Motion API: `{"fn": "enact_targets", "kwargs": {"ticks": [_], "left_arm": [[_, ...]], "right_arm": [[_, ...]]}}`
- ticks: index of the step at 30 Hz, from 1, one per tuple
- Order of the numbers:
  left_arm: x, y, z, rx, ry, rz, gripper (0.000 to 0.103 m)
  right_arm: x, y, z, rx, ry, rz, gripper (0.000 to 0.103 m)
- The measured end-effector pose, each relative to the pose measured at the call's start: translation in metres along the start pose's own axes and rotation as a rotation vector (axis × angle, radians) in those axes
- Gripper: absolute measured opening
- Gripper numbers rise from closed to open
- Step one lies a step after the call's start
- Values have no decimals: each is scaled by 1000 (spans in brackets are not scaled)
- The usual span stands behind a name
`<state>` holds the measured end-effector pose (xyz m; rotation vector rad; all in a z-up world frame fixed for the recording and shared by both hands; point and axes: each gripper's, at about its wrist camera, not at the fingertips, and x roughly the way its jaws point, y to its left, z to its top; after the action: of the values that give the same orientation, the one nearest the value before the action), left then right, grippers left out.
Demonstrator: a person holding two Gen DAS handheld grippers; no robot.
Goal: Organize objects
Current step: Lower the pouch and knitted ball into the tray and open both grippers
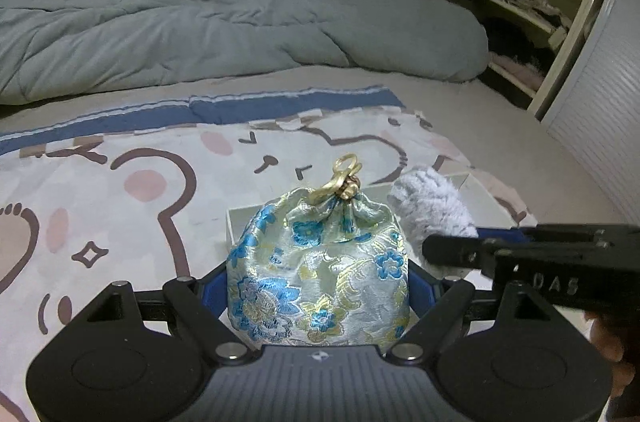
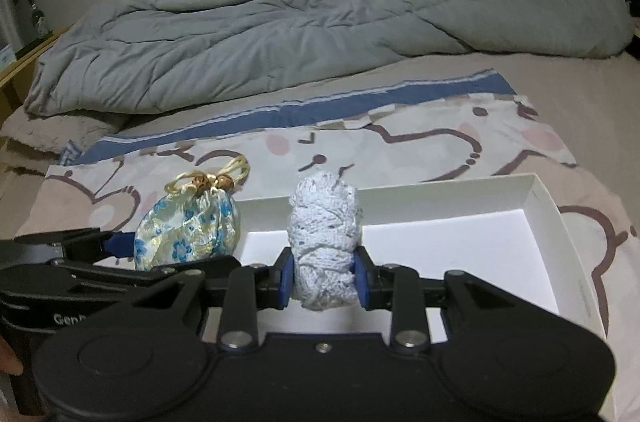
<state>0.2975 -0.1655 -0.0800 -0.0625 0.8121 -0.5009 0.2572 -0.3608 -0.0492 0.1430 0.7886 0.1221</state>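
Pouch: brocade drawstring bag, pale silver-green w/ blue flowers & gold thread [image 1: 318,270], stands upright, long axis vertical, gathered neck on top. Gold cord loops w/ brown beads [image 1: 345,178] stick up from the neck.
Pouch grip: left gripper [image 1: 318,286] has it squeezed betw. blue pads, jaws wide apart, bag filling the gap. Seen from the right wrist the bag [image 2: 186,226] sits just left of the box's near-left corner, neck tipped slightly right.
Roll: bundle of pale blue-white knitted yarn, fuzzy [image 2: 325,242], oblong, long axis upright & leaning a bit away from the camera. Looks like plaited strands wound together.
Roll grip: right gripper [image 2: 325,274] clamps its lower half, jaws narrow, blue pads pressing both sides. Top end pokes well above the pads.
Roll place: in front of the box's open floor, near its left end. From the left wrist it shows as a furry grey lump [image 1: 432,206] just right of the pouch.
Box: shallow white cardboard tray [image 2: 560,242], lies on the cartoon-bear print sheet w/ blue border [image 2: 420,138].
Behind: rumpled grey duvet [image 2: 280,34] across the bed.
Far right: open wardrobe shelf w/ clothes [image 1: 516,2].
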Motion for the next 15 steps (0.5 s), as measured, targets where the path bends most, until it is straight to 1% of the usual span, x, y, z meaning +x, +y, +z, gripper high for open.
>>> {"fn": "enact_targets", "kwargs": {"ticks": [2,3,4,5,6,7,15], "left_arm": [[5,0,-2,9,9,23,87],[7,2,-3,8,19,31,90],[8,4,-4,3,21,35,92],[8,7,-4,-1,20,40,93],[8,8,-5,-2,22,46,94],[8,9,-5,-1,23,50,94],[1,5,-6,10,19,59,94]], "right_arm": [[4,-4,-1,15,3,3,32],[5,-6,-1,21,4,6,34],[7,-8,-1,31,5,6,36],[9,-8,-1,39,6,1,39],[10,-9,-1,45,12,-3,45],[12,-10,-1,49,18,-11,47],[8,-7,-3,28,26,-21,47]]}}
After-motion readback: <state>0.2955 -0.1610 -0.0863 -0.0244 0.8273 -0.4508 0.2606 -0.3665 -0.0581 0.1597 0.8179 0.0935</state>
